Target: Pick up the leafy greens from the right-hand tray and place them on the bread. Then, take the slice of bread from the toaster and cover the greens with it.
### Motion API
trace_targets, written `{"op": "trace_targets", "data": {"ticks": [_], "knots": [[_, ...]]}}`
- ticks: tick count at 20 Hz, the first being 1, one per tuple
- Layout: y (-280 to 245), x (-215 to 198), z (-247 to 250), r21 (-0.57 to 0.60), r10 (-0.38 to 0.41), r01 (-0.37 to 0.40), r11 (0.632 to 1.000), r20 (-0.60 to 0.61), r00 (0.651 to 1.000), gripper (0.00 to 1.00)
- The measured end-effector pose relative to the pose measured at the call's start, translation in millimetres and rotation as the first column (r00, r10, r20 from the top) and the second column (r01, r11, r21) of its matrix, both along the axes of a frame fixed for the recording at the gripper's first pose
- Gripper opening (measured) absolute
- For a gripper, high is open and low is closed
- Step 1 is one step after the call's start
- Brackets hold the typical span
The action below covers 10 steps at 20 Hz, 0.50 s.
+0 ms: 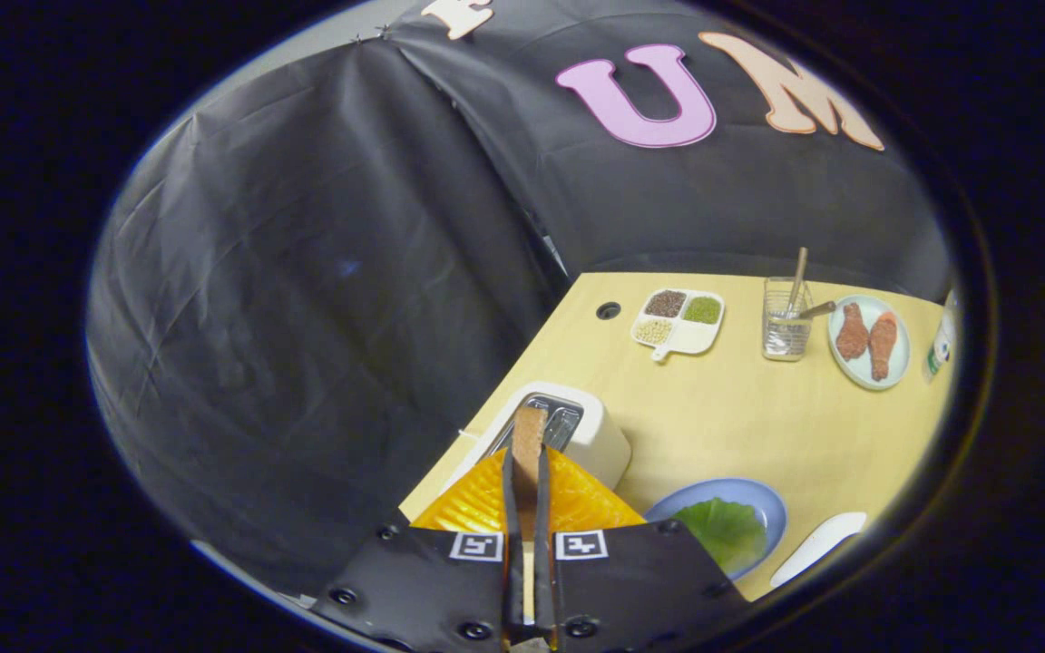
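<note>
Gripper: two orange-faced fingers drawn close together, black pads clamped on either face of a slice of bread. The slice stands upright on edge between the pads, its brown crust top projecting just past the fingertips. Tool tilted, pointing forward and down across the table corner.

Toaster: white body, metal slots on top, directly beneath and just beyond the held slice. Whether the slice's lower edge is clear of the slot cannot be told; the fingers cover it.

Blue plate: just beside the toaster, to the right of the fingers. Leafy greens lie on it; whatever is under the leaf is hidden.

White tray: near the blue plate, farther right, partly visible.

Table: light wood, round cable hole near the back corner.

Far side of table, well apart from the gripper:
- divided white dish with brown, green and pale grains in separate compartments;
- clear glass holding wooden-handled utensils;
- pale plate with two brown drumsticks side by side;
- bottle, partly seen beside that plate.
</note>
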State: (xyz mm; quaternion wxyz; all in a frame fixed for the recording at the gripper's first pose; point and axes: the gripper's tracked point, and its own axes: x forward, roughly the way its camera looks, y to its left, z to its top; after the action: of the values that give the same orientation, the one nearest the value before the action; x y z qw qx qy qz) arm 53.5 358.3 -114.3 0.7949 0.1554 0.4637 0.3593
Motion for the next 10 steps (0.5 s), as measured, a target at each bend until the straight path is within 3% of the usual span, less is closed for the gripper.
{"op": "trace_targets", "data": {"ticks": [10], "knots": [[-55, -9, -39, -0.017, -0.073, 0.072, 0.997, -0.043, 0.996, 0.07]]}}
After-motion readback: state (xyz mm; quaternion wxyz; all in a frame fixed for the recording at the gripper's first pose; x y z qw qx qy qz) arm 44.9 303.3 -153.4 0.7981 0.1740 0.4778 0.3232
